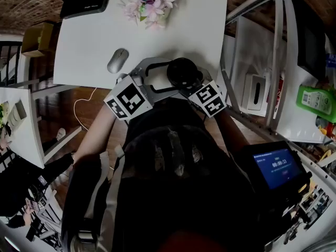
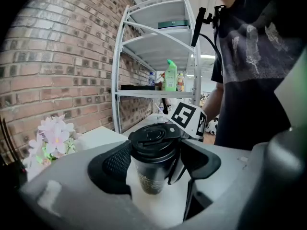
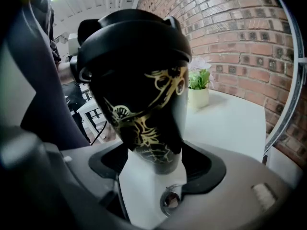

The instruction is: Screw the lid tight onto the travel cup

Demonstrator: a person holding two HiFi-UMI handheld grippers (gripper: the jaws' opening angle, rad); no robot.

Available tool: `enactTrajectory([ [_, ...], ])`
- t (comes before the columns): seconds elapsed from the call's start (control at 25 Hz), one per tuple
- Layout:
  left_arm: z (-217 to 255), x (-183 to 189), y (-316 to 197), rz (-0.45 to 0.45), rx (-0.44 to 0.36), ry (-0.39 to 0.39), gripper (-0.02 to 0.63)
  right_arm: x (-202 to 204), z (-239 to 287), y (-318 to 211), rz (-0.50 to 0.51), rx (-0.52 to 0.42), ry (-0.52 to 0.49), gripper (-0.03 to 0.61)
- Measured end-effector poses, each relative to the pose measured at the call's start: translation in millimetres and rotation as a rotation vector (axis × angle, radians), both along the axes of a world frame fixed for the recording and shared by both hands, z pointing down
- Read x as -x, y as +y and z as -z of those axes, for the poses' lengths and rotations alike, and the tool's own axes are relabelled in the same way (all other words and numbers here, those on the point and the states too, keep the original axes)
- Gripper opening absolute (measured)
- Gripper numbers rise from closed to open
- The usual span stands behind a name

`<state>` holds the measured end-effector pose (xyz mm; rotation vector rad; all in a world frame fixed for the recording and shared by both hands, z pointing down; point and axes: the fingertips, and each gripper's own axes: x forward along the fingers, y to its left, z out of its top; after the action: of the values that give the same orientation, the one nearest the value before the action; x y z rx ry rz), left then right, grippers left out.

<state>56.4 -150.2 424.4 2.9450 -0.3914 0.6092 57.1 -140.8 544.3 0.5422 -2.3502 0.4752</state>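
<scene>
Both grippers are on the same thing right now. The right gripper (image 3: 156, 164) has its jaws clamped on the lower body of the travel cup (image 3: 153, 104), which is black with gold swirly artwork. The pads press in from both sides, and the cup sticks up past the jaws with a slight lean.

The left gripper (image 2: 156, 159) comes in from the opposite side, higher up. Its jaws are closed in around the black lid (image 2: 153, 138) at the collar. The textured pad on one side is clearly touching. The other side looks snug too, though a thin dark loop sits in there and muddies it a bit. The lid is sitting on top of the cup.

Just beyond the left gripper's jaws you can see the right gripper's marker cube (image 2: 189, 119). Further past it is a white metal shelf rack (image 2: 158, 56) with a green bottle (image 2: 171, 75) on it.

The cup stands at the near edge of the white table (image 1: 89, 41). A grey mouse (image 1: 117, 60) lies just ahead of the left gripper. A pot of pink flowers (image 1: 149, 1) is well beyond both grippers at the far edge.
</scene>
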Motion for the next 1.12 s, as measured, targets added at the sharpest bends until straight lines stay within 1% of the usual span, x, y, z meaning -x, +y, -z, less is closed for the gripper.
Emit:
enactTrajectory([
  [0.12,0,1,0,0.024,0.003,0.004,0.334,0,0,0,0.006,0.006,0.007,0.35],
  [0.2,0,2,0,0.02,-0.001,-0.002,0.336,1,-1,0,0.008,0.007,0.008,0.35],
  [0.36,1,4,1,-0.028,0.009,-0.015,0.337,1,-1,1,0.002,0.01,0.01,0.35],
  [0.52,15,19,1,-0.061,0.064,0.025,0.337,2,-2,0,0.001,0.014,0.012,0.35],
  [0.64,12,34,1,-0.111,0.097,-0.025,0.337,2,-2,-1,0.003,0.016,0.013,0.35],
  [0.76,4,41,-6,-0.13,0.076,-0.091,0.337,2,-3,-1,0.003,0.02,0.013,0.35],
  [0.84,0,38,-8,-0.159,0.064,-0.121,0.337,2,-4,-1,0.003,0.022,0.013,0.35],
  [1.0,-8,22,-8,-0.229,0.056,-0.155,0.337,3,-4,-1,0.001,0.029,0.012,0.35],
  [1.12,-12,14,-8,-0.25,0.054,-0.155,0.337,3,-4,-1,0.0,0.033,0.014,0.35],
])
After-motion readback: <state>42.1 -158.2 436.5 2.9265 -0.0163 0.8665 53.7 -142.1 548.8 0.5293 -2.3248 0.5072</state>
